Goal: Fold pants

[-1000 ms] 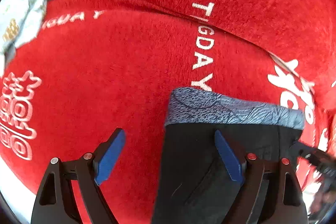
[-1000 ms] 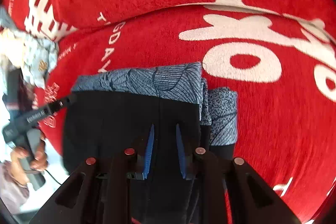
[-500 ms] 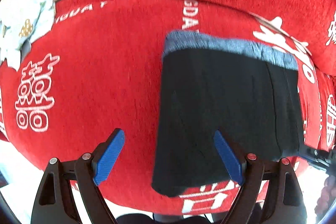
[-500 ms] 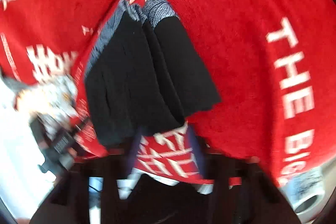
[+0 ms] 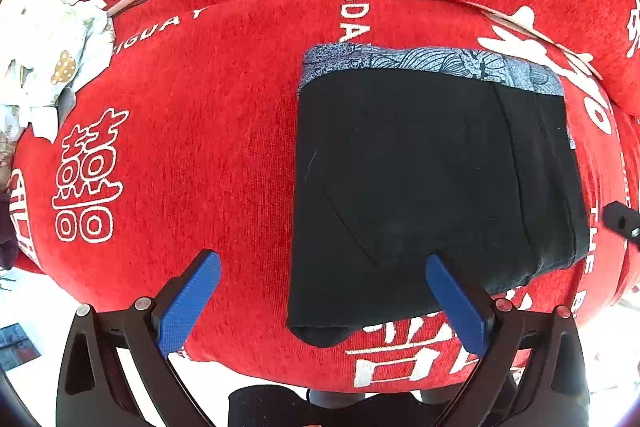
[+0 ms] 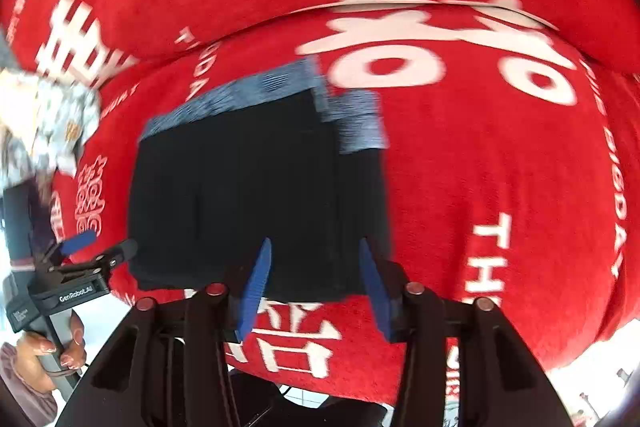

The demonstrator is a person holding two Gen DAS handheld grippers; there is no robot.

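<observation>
Black folded pants (image 5: 424, 187) released on red cushion (image 5: 192, 147); left claw (image 5: 320, 291), right claw (image 6: 316, 283) just opened, empty, backed off — fold looks finished.

Left gripper (image 5: 323, 301): black skeletal linkage, blue textured pads, red and silver pivot screws. Right gripper (image 6: 316, 287): same build. Left handle lettered "GenRobot.AI"; hand (image 6: 48, 351) with polished nails.

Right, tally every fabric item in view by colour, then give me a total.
Black with blue-grey patterned band: 1, the folded pants
Red with white lettering: 1, the cover
Pale floral: 1, the crumpled cloth
Total: 3
</observation>
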